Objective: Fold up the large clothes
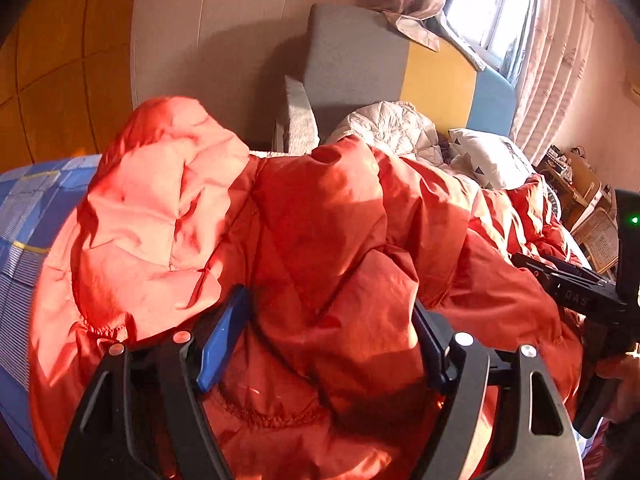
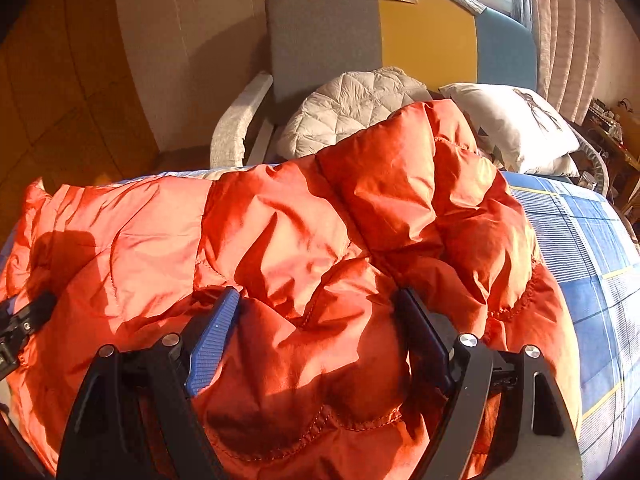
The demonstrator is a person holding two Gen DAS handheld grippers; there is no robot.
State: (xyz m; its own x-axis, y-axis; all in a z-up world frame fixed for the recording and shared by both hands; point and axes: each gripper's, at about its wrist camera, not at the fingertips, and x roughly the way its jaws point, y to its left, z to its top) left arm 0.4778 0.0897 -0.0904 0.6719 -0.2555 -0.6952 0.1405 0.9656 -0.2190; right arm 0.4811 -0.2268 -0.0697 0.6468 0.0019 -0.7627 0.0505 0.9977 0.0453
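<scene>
A puffy orange down jacket (image 1: 320, 208) (image 2: 280, 220) lies crumpled on a bed with a blue plaid sheet (image 1: 24, 208) (image 2: 580, 240). My left gripper (image 1: 328, 300) is low over the jacket's near hem, jaws wide apart, with a bulge of orange fabric rising between the blue pads (image 1: 224, 340). My right gripper (image 2: 316, 294) stands the same way further along the hem, open, with fabric swelling between its fingers. The right gripper's black body (image 1: 580, 292) and the hand holding it show in the left wrist view. The left gripper's edge (image 2: 20, 324) shows in the right wrist view.
At the head of the bed are a white quilted garment (image 2: 352, 108) and a white pillow (image 2: 508, 120). Behind them stands a grey, yellow and blue headboard (image 2: 320, 36), with a curtained window (image 1: 492, 0) above. Cluttered wooden furniture (image 1: 572, 176) stands at the far right.
</scene>
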